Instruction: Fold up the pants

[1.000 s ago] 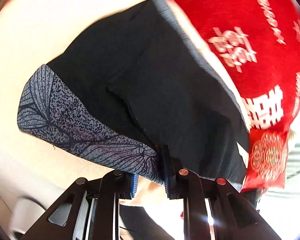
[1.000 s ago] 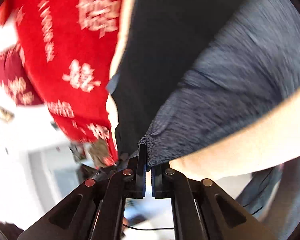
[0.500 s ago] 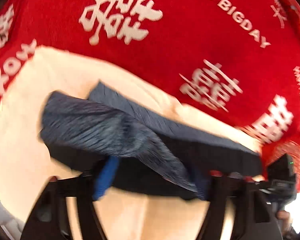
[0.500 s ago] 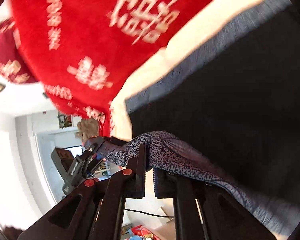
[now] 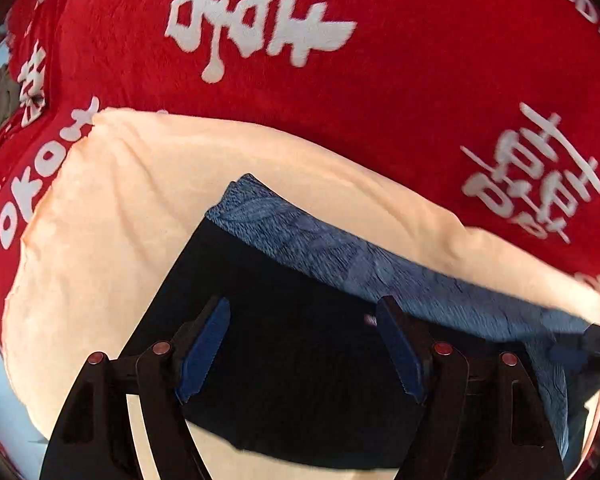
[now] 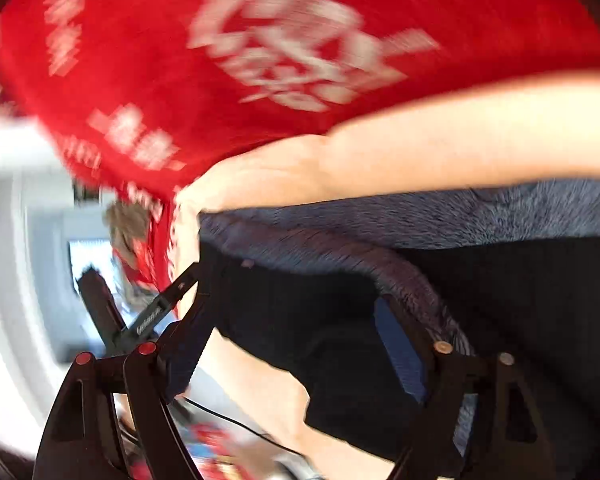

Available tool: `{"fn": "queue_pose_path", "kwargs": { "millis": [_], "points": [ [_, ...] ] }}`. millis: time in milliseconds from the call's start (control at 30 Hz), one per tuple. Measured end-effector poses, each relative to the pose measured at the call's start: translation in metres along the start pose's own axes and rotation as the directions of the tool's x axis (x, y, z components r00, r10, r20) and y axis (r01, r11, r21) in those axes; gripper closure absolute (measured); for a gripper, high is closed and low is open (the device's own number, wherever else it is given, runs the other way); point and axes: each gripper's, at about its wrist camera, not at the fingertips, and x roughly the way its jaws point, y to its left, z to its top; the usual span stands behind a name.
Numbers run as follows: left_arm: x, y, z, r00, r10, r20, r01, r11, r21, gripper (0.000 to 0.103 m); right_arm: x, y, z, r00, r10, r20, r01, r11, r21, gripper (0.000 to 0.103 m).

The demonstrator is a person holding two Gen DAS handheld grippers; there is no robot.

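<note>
The pants (image 5: 300, 380) lie folded on a cream cloth (image 5: 100, 240). Above them, the left hand-held gripper (image 5: 302, 344) stands apart; the right hand-held gripper (image 6: 288, 344) has just been opening, pads off the fabric.

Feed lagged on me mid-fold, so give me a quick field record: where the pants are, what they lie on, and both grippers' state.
pants: black pants with a blue-grey patterned band, lying folded
surface: cream sheet, with a red blanket with white lettering beyond it
left gripper: open, nothing between the pads, over the black cloth
right gripper: open, jaws have just been opening, patterned edge draped by one finger but not pinched
image quality: right wrist view blurred
</note>
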Motion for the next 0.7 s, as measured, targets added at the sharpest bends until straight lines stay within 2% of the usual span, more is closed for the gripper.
{"fn": "queue_pose_path", "kwargs": {
  "millis": [33, 67, 100, 133, 200, 267, 300, 367, 433, 467, 533, 600, 700],
  "points": [
    [0.001, -0.005, -0.004, 1.000, 0.000, -0.015, 0.001, 1.000, 0.020, 0.026, 0.003, 0.011, -0.006, 1.000, -0.011, -0.010, 0.010, 0.999, -0.039, 0.043],
    [0.006, -0.012, -0.008, 0.999, -0.006, -0.039, 0.007, 0.999, 0.042, 0.026, 0.011, 0.015, -0.007, 0.999, -0.024, -0.034, 0.022, 0.998, -0.057, 0.057],
    [0.012, -0.017, -0.012, 0.998, -0.006, -0.060, 0.009, 0.998, 0.055, 0.026, 0.023, 0.017, -0.007, 0.997, -0.047, -0.068, 0.041, 0.996, -0.080, 0.063],
    [0.022, -0.026, -0.016, 0.996, -0.001, -0.089, 0.007, 0.998, 0.066, 0.026, 0.043, 0.018, -0.004, 0.991, -0.088, -0.103, 0.076, 0.990, -0.117, 0.066],
    [0.040, -0.040, -0.017, 0.994, 0.007, -0.108, 0.001, 0.997, 0.071, 0.026, 0.068, 0.012, 0.001, 0.973, -0.203, -0.107, 0.179, 0.963, -0.199, 0.071],
    [0.053, -0.050, -0.008, 0.996, 0.068, -0.050, -0.065, 0.995, 0.076, 0.026, 0.080, 0.007, 0.015, 0.959, -0.277, -0.062, 0.256, 0.937, -0.236, 0.072],
    [0.057, -0.052, -0.002, 0.996, 0.079, -0.034, -0.077, 0.995, 0.062, 0.026, 0.081, 0.002, 0.026, 0.963, -0.266, -0.044, 0.251, 0.944, -0.212, 0.075],
    [0.064, -0.054, 0.012, 0.996, 0.084, -0.025, -0.084, 0.996, 0.030, 0.026, 0.073, -0.010, 0.042, 0.982, -0.191, 0.000, 0.190, 0.975, -0.111, 0.076],
    [0.065, -0.056, 0.021, 0.995, 0.096, -0.034, -0.096, 0.995, 0.025, 0.026, 0.058, -0.015, 0.046, 0.991, -0.128, 0.045, 0.131, 0.990, -0.048, 0.076],
    [0.061, -0.057, 0.023, 0.994, 0.103, -0.047, -0.101, 0.994, 0.029, 0.026, 0.046, -0.015, 0.041, 0.993, -0.094, 0.075, 0.097, 0.995, -0.035, 0.072],
    [0.048, -0.060, 0.019, 0.994, 0.093, -0.065, -0.090, 0.995, 0.048, 0.026, 0.021, -0.014, 0.023, 0.992, -0.039, 0.121, 0.044, 0.998, -0.041, 0.069],
    [0.030, -0.067, 0.008, 0.994, 0.077, -0.078, -0.069, 0.993, 0.100, 0.026, -0.001, -0.023, -0.002, 0.994, 0.014, 0.112, -0.012, 1.000, -0.018, 0.051],
    [0.007, -0.092, -0.025, 0.992, 0.046, -0.114, -0.020, 0.975, 0.222, 0.026, -0.033, -0.045, -0.049, 0.993, 0.011, 0.120, -0.019, 0.998, 0.065, 0.051]
  ]
}}
